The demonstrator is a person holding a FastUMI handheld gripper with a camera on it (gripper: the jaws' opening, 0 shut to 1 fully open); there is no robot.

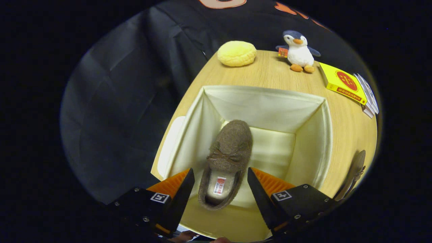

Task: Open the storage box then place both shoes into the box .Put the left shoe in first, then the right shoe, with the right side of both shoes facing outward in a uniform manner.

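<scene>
One brown shoe [226, 158] inside open box [314, 135], toe away from fingers, heel between them. Fingers [221, 182] spread wide, touching nothing. Second shoe [354, 175] on surface [270, 72], right of box. Bun, penguin beyond.

The light wood-grain desk [270, 72] carries the open cream storage box [266, 98] near its middle. Beyond the box, toward the black wall, sit a yellow round cushion [237, 53] and a plush penguin [298, 50]. A yellow carton [342, 83] lies beside the penguin, against some white packets [368, 96]. A brown shoe [354, 175] rests just beside the box's right wall.
</scene>
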